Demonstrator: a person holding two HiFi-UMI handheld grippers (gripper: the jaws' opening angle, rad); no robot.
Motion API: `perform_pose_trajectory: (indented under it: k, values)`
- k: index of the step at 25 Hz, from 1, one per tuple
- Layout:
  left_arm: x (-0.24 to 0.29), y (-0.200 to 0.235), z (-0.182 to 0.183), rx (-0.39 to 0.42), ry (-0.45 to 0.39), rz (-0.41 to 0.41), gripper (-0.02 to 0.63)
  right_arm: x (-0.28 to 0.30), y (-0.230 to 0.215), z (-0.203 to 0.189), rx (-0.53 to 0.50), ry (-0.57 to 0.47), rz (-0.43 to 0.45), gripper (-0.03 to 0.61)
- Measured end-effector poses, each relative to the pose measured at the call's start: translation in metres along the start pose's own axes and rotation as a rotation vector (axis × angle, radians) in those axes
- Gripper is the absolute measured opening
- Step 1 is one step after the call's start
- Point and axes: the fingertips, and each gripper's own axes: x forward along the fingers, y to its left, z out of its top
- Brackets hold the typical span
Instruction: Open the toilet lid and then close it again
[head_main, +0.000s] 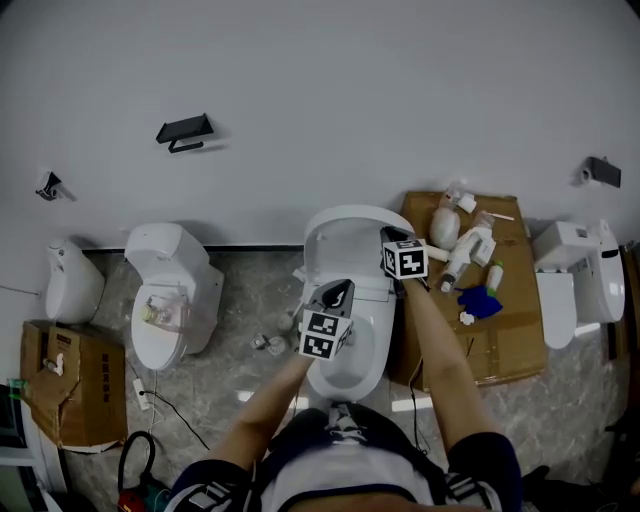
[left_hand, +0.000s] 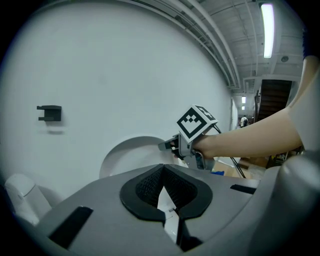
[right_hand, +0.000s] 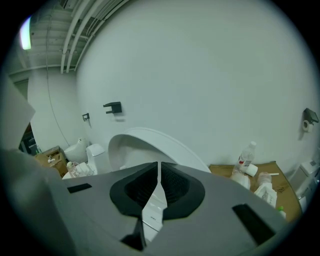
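So, room: a plain white wall stands over a grey marbled floor.
Far left of the middle toilet: a small white toilet sits against the wall, with a cardboard box on the floor in front of it.
Just left of the middle toilet: a second toilet has clear wrapping in its bowl. A black bracket is fixed to the wall above it.
Middle toilet: it is white, its bowl is open, and the person stands at its front.
Lid: it is raised and stands up at the back of the middle toilet, close to the wall.
Left hand-held gripper: it hangs over the middle toilet's bowl with its jaws pressed together and nothing between them.
Right hand-held gripper: it is at the lid's right edge with its jaws closed to a thin slit and holds nothing. Whether it touches the lid I cannot tell.
Just right of the middle toilet: a flat cardboard sheet lies on the floor and carries white bottles and a blue object.
Far right of the middle toilet: another white toilet stands there, with a small holder on the wall above it.
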Motion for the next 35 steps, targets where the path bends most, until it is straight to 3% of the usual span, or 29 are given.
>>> perform_pose_trajectory:
  k: [11, 16, 23, 30, 33, 35]
  values:
    - [0.013, 0.021, 0.06, 0.01, -0.109, 0.015, 0.006, -0.052, 0.029, 0.039, -0.15, -0.252, 0.047, 0.023]
    - [0.002, 0.007, 0.065, -0.05, -0.131, -0.034, 0.006, -0.089, 0.065, 0.033, -0.162, -0.349, 0.09, 0.023]
    - [-0.011, -0.014, 0.042, -0.093, -0.119, -0.105, 0.005, -0.121, 0.101, -0.005, -0.099, -0.359, 0.136, 0.023]
    - [-0.016, -0.016, 0.033, -0.109, -0.11, -0.093, 0.006, -0.131, 0.107, -0.016, -0.107, -0.371, 0.173, 0.023]
    - [-0.017, -0.014, 0.028, -0.114, -0.103, -0.081, 0.006, -0.13, 0.108, -0.015, -0.142, -0.37, 0.172, 0.023]
    - [-0.018, -0.013, 0.025, -0.117, -0.099, -0.076, 0.006, -0.13, 0.11, -0.012, -0.243, -0.367, 0.141, 0.023]
